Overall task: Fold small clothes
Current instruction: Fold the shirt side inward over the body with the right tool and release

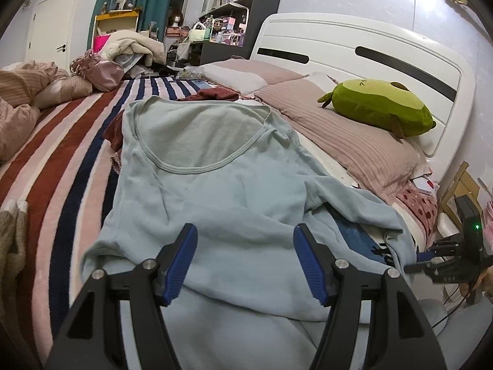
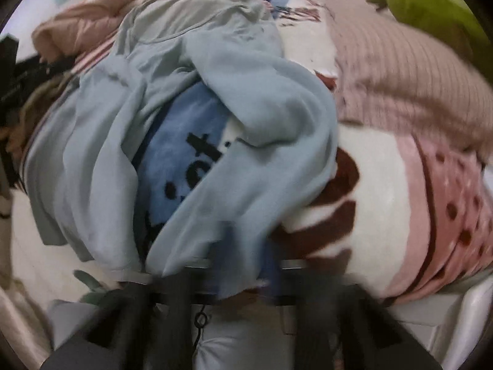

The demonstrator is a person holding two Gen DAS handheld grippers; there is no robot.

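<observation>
Nearby: avocado plush (image 1: 380, 108), pillow (image 1: 345, 141).

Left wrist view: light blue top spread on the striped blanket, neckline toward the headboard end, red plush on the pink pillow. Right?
Not quite. The plush is green, not red; the left wrist view shows it plainly. The rest stands: the light blue top lies on the striped blanket, and the plush rests on the pink pillow.

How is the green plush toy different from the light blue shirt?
The green plush toy is puffy and rounded; the light blue shirt is thin and spread out. The toy is bright green with brown bits; the shirt is pale blue all over. The toy rests on a pink pillow; the shirt lies on the striped blanket. Both are soft and on the bed.
</observation>
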